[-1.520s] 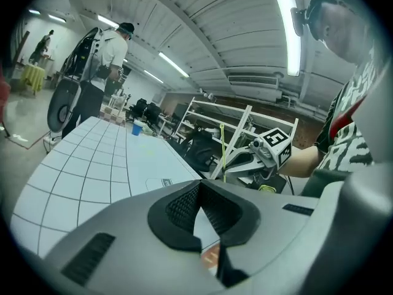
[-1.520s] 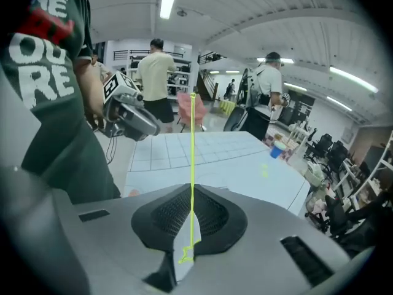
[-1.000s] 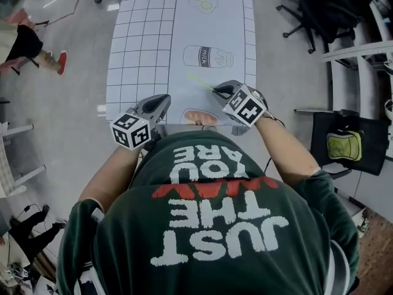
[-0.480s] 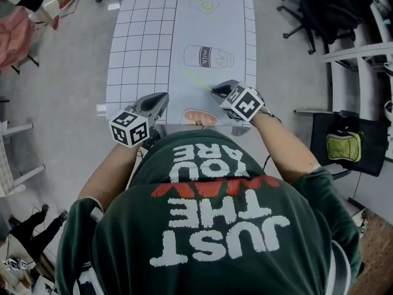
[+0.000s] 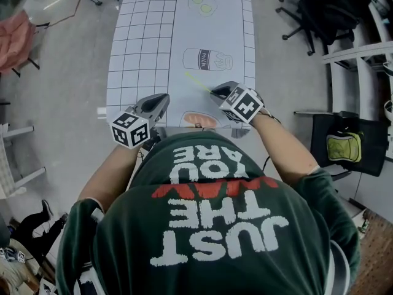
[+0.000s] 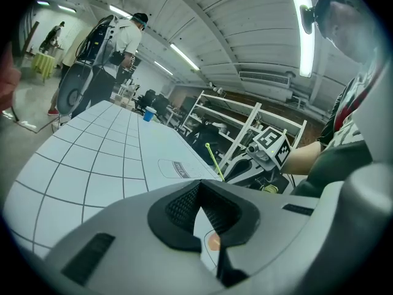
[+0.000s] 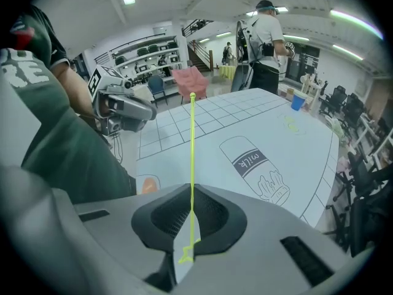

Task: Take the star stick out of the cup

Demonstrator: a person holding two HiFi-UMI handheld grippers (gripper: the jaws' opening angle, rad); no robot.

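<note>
The right claw (image 5: pixel 215 91) is clamped tight on the star stick (image 5: pixel 198 82), a thin yellow-green rod. In the right gripper view the stick (image 7: pixel 192 158) runs straight out from between the closed pads, its little star end sitting back near the base of the jaws and its far tip ending in a small knob. From above, the stick slants away from the person and to their left, held over the near part of the white worktop (image 5: pixel 141 54), just short of the printed milk bottle drawing (image 5: pixel 209 57). The left claw (image 5: pixel 163 98) hovers at the near edge of the worktop, well apart from the stick. In its own view the left claw (image 6: pixel 201 190) has its pad tips together with nothing between them, only a sliver of worktop and an orange printed patch (image 5: pixel 199 117) showing through the gap behind. A grid covers the left half of the worktop.
</note>
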